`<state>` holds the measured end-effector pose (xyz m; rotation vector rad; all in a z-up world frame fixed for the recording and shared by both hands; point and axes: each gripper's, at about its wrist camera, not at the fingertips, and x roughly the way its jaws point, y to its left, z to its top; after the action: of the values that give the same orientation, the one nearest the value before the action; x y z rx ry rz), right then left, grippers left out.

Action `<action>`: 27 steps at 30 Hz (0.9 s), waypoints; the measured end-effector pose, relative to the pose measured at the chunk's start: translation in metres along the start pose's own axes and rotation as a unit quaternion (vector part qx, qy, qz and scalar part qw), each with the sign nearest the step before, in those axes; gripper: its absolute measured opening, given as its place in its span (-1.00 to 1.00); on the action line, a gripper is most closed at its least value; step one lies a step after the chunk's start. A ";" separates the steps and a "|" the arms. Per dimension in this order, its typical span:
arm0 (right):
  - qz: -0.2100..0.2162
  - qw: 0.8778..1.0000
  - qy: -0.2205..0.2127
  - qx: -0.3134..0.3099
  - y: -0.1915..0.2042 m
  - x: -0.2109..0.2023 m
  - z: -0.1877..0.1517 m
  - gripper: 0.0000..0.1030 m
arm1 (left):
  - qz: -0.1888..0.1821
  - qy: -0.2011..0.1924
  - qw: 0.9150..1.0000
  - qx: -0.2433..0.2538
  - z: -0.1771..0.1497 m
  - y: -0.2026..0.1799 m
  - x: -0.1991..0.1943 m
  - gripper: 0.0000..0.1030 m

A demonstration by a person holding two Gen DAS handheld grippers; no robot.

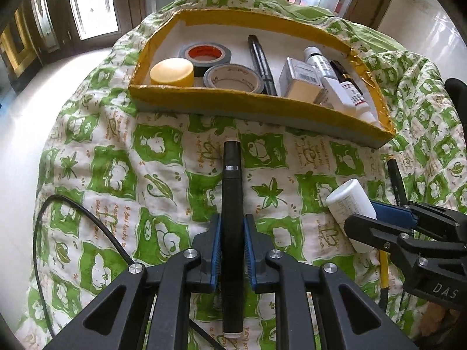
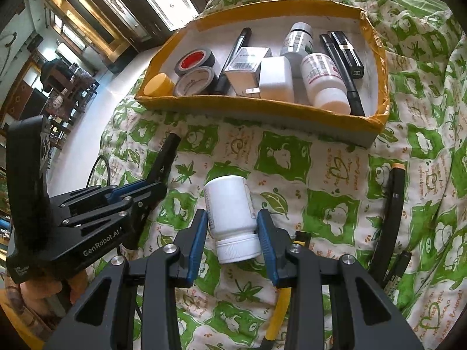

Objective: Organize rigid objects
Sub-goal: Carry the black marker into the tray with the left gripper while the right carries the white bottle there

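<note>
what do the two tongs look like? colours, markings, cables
Both tongs match: matte black angular linkage arms with triangular cutouts, silver round pivot bolts and blue ribbed pads. The left tongs show white "GenRobot.AI" lettering on the body in the right wrist view, with a thin black cable looping nearby. The right tongs show white "DAS" lettering in the left wrist view.
</note>
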<state>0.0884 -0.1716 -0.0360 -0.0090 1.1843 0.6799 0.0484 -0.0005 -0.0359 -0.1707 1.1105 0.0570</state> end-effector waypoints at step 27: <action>0.012 0.999 -0.031 0.020 -0.009 -0.021 0.004 -0.34 | -0.026 -0.057 0.998 -0.026 0.000 0.012 -0.031 -0.72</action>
<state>0.0924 -0.1877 -0.0200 0.0597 1.1388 0.6740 0.0334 0.0123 -0.0097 -0.2397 0.9917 0.0487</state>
